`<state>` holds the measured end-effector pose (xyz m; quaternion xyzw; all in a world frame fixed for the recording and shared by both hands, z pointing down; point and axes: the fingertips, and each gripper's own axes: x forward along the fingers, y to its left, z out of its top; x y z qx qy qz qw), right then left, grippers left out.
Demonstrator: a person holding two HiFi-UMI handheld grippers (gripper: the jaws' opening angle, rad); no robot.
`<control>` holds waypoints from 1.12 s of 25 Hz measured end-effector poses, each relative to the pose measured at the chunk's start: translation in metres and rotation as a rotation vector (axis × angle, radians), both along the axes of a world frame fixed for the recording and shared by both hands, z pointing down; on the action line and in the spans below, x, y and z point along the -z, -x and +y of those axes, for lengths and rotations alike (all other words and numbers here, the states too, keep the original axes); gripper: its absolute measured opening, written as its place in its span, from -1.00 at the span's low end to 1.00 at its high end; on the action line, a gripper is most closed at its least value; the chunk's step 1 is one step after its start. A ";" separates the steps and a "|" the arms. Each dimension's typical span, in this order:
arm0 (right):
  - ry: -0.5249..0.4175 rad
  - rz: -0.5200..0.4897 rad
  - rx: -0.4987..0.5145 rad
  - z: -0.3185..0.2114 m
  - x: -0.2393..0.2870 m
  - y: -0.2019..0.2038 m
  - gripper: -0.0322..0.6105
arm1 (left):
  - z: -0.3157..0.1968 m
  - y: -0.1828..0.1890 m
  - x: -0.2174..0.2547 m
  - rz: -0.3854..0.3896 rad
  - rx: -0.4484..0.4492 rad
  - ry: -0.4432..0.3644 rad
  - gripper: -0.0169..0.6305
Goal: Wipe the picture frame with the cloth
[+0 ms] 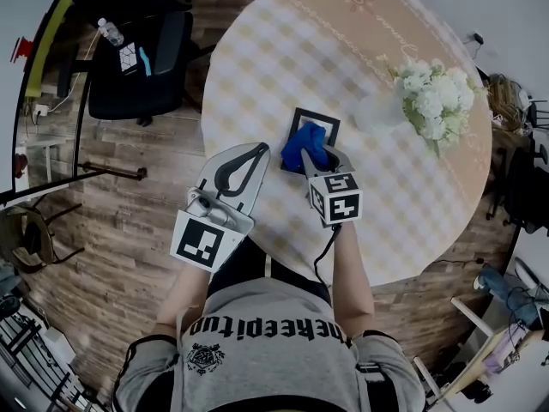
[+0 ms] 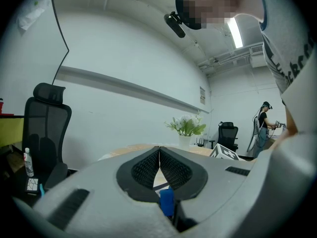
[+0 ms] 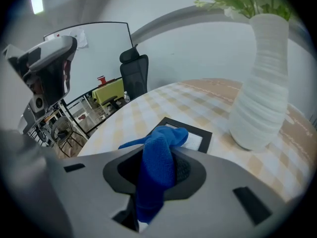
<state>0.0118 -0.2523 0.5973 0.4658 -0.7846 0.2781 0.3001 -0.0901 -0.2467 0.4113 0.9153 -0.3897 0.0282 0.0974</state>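
While the blue cloth point(image 1: 305, 147) bunches over the near half of the picture frame point(image 1: 318, 117), the right gripper point(image 1: 316, 160) clamps it tight, a fold of the fabric pinched between the jaws and trailing back toward the handle in the right gripper view point(image 3: 157, 157). The black-bordered frame point(image 3: 193, 141) lies flat on the round, check-patterned table point(image 1: 283, 41), on the side nearest the person. Its long axis runs away from the person, with the far end leaning slightly right. Only that far end and part of the white inner panel show past the cloth.

A ribbed white vase point(image 3: 260, 83) of white flowers point(image 1: 433, 101) stands to the frame's right, near it but not touching. The left gripper point(image 1: 255, 151) hangs over the table's edge just left of the frame, its jaws pressed together with nothing between them point(image 2: 159, 151).

Beyond the table, a black office chair point(image 1: 141, 67) sits on the wood-look floor with a small bottle point(image 1: 110, 31) beside it. A second person point(image 2: 262, 125) stands far across the room in the left gripper view.
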 end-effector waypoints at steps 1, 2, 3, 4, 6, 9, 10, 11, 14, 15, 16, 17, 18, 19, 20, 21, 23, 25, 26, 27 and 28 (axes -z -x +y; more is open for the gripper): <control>0.000 -0.008 0.014 -0.001 0.001 0.008 -0.62 | 0.000 0.003 0.000 0.000 0.005 -0.001 -0.89; -0.002 -0.012 0.030 -0.002 0.001 0.015 -0.62 | 0.000 0.006 0.001 0.000 0.010 -0.003 -0.89; -0.004 -0.015 0.045 -0.002 0.002 0.022 -0.62 | 0.001 0.008 0.001 -0.001 0.015 -0.004 -0.89; -0.006 -0.016 0.057 -0.002 0.003 0.027 -0.62 | 0.002 0.009 0.001 -0.002 0.020 -0.004 -0.89; -0.008 -0.013 0.071 -0.002 0.003 0.034 -0.62 | 0.003 0.013 0.000 -0.004 0.028 -0.001 -0.89; -0.003 -0.015 0.071 -0.002 0.002 0.036 -0.62 | 0.004 0.018 0.001 -0.003 0.039 0.003 -0.89; 0.001 -0.019 0.071 0.000 0.003 0.036 -0.62 | 0.005 0.018 0.002 -0.003 0.039 0.002 -0.89; 0.006 -0.022 0.075 0.002 0.003 0.036 -0.62 | 0.006 0.018 0.002 -0.003 0.038 0.000 -0.89; 0.023 -0.028 0.095 0.014 0.003 0.038 -0.62 | 0.009 0.015 0.003 -0.003 0.030 -0.006 -0.89; 0.028 -0.031 0.101 0.019 0.003 0.038 -0.62 | 0.009 0.015 0.003 -0.002 0.028 -0.007 -0.89; 0.032 -0.033 0.105 0.023 0.003 0.039 -0.62 | 0.010 0.014 0.004 -0.001 0.027 -0.008 -0.89; 0.036 -0.035 0.109 0.027 0.003 0.039 -0.62 | 0.010 0.013 0.004 0.000 0.025 -0.008 -0.89; 0.038 -0.036 0.112 0.030 0.004 0.039 -0.62 | 0.011 0.013 0.005 0.000 0.024 -0.009 -0.89; 0.038 -0.035 0.113 0.032 0.004 0.039 -0.62 | 0.011 0.012 0.005 0.000 0.023 -0.009 -0.89; 0.036 -0.033 0.113 0.034 0.004 0.039 -0.62 | 0.012 0.011 0.006 0.000 0.021 -0.010 -0.89; 0.033 -0.030 0.113 0.034 0.003 0.039 -0.62 | 0.013 0.010 0.006 -0.001 0.020 -0.011 -0.89; 0.023 -0.017 0.111 0.033 0.002 0.038 -0.62 | 0.015 0.008 0.008 -0.001 0.014 -0.016 -0.89; 0.013 -0.002 0.105 0.034 0.002 0.033 -0.62 | 0.018 0.004 0.009 -0.001 0.008 -0.018 -0.89; 0.009 0.005 0.099 0.034 0.002 0.029 -0.62 | 0.019 0.003 0.009 -0.001 0.005 -0.019 -0.89; 0.006 0.011 0.093 0.035 0.002 0.025 -0.62 | 0.020 0.002 0.010 0.000 0.004 -0.019 -0.89; 0.003 0.019 0.086 0.036 0.002 0.021 -0.62 | 0.021 0.001 0.010 0.000 0.004 -0.020 -0.89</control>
